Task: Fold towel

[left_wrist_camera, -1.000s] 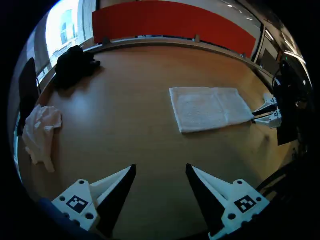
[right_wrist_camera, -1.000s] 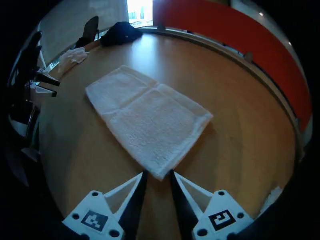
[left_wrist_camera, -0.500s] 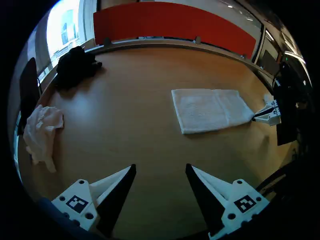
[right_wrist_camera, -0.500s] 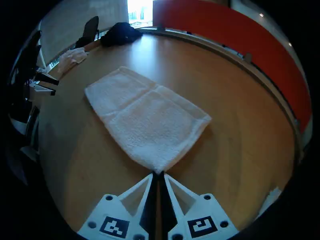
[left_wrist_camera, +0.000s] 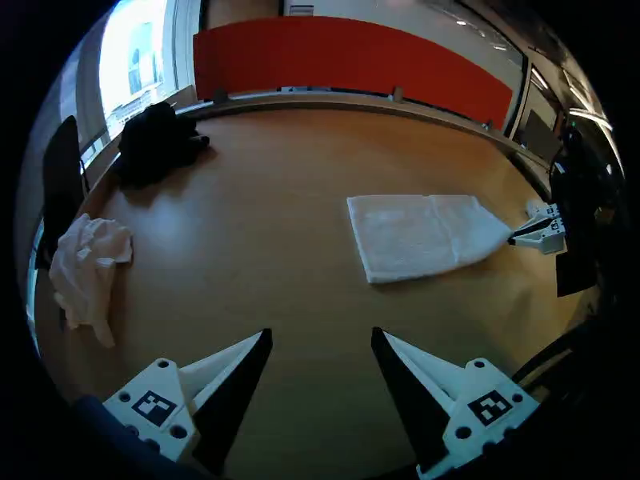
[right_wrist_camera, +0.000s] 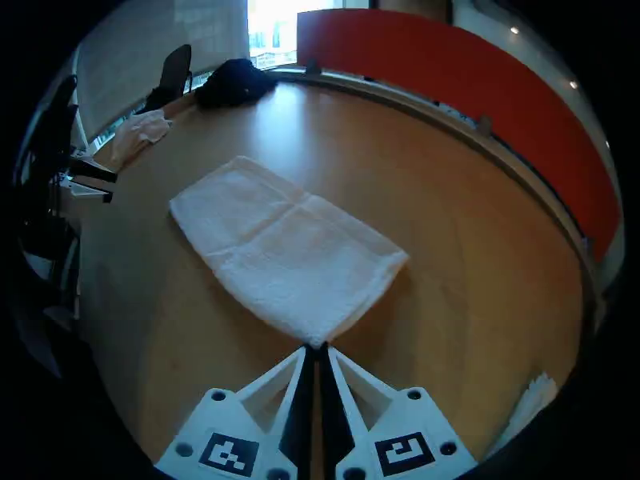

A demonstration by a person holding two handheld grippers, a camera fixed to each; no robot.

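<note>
Grips the near corner of the white towel [right_wrist_camera: 280, 252] between the closed fingers of the right gripper [right_wrist_camera: 318, 350]. Has the rest of the towel flat on the wooden table [right_wrist_camera: 448, 200]. Holds the left gripper [left_wrist_camera: 320, 336] wide open above bare wood, well apart from the towel, with 1 crumpled white cloth [left_wrist_camera: 84, 268] and 1 black garment [left_wrist_camera: 156, 140] farther off.

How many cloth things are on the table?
3: the white towel in the middle of the table, a crumpled white cloth at its edge, a black bundle by the window. A white scrap near the edge might be another.
</note>
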